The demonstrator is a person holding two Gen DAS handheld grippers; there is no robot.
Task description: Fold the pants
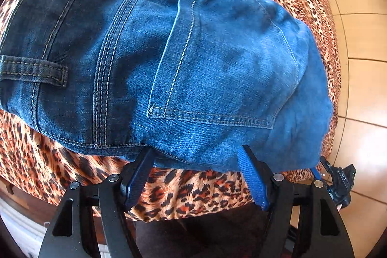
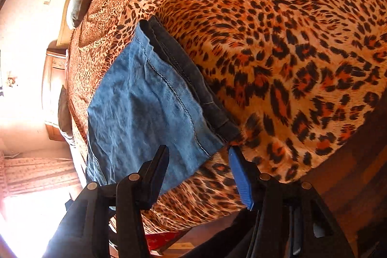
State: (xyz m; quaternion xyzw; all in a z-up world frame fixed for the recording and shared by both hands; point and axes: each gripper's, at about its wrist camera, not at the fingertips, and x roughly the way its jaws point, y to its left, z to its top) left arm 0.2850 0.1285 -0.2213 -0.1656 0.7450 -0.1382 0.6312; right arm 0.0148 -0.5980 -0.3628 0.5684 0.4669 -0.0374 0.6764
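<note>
Left wrist view: jeans (image 1: 169, 52) lay folded on leopard-print bedspread (image 1: 193, 190). Left gripper (image 1: 196, 156) and right gripper (image 2: 198, 156) both released, holding nothing. Final tidying possibly remained.

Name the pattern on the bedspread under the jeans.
Leopard print bedspread, orange and black, clearest in the right wrist view.

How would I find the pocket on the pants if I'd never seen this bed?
Find the big bed with the leopard-print cover. On it lie folded blue jeans. The back pocket is the stitched five-sided patch on the lighter denim, right of the thick triple seam; the small belt loop sits far left.
</note>
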